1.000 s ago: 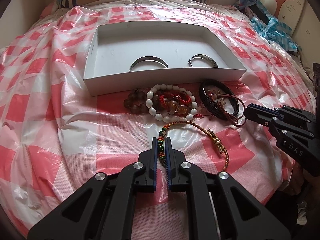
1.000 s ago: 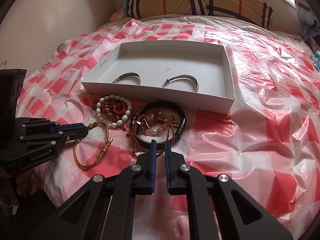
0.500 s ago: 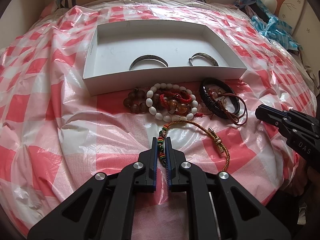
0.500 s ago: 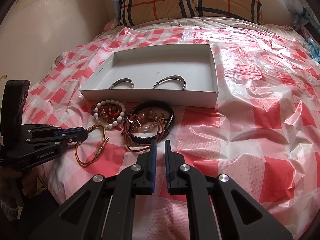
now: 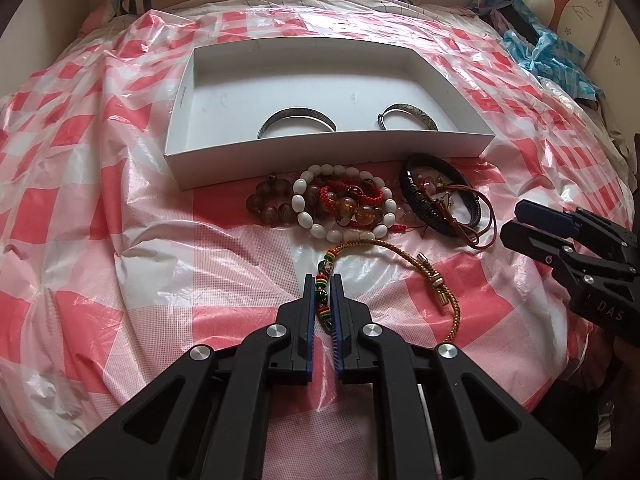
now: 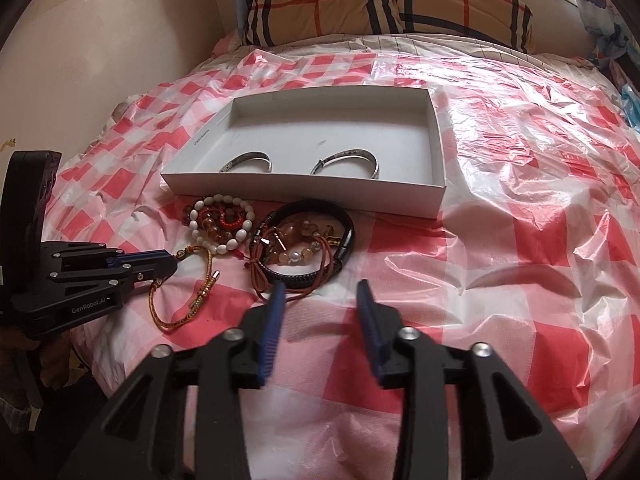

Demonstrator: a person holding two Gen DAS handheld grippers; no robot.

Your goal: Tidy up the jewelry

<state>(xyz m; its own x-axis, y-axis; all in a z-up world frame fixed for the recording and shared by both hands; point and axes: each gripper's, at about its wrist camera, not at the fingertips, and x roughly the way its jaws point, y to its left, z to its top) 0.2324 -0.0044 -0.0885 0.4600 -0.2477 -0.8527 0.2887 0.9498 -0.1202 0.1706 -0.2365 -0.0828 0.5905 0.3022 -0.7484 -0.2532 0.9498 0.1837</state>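
while the left gripper (image 5: 321, 280) pinches the beaded end of the gold cord (image 5: 404, 254) on the sheet (image 5: 140, 208), the leather bands (image 6: 308, 248) lie just ahead of the right gripper (image 6: 320, 288), whose jaws have just opened from nearly closed, nothing between them.

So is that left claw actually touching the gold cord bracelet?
Touching. In the left wrist view the left gripper is shut on the beaded end of the gold cord bracelet, whose beads sit pinched between its blue pads.
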